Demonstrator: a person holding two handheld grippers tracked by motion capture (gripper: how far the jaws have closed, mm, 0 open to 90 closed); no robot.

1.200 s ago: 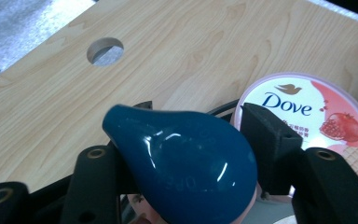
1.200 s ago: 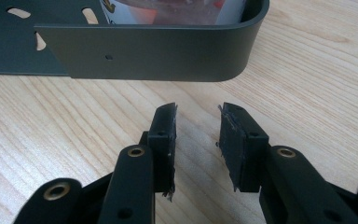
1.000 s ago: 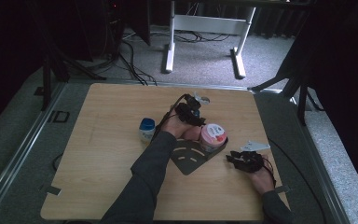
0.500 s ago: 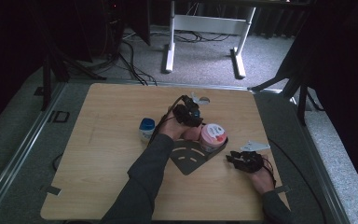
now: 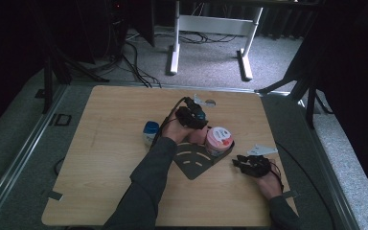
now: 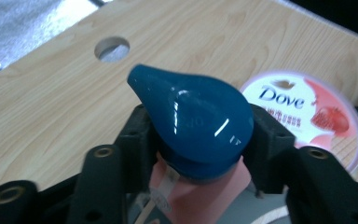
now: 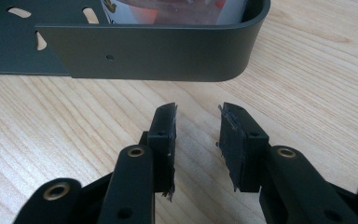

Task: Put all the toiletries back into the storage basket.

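Dove tub (image 6: 309, 116) beside gripped pump bottle (image 6: 200, 140)

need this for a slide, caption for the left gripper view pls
Left gripper shut on a pink pump bottle with a blue head, beside a Dove tub on the wooden table.

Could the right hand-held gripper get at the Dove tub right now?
Probably not directly: the right hand-held gripper is open and empty, but the dark tray's wall stands between it and the Dove tub.
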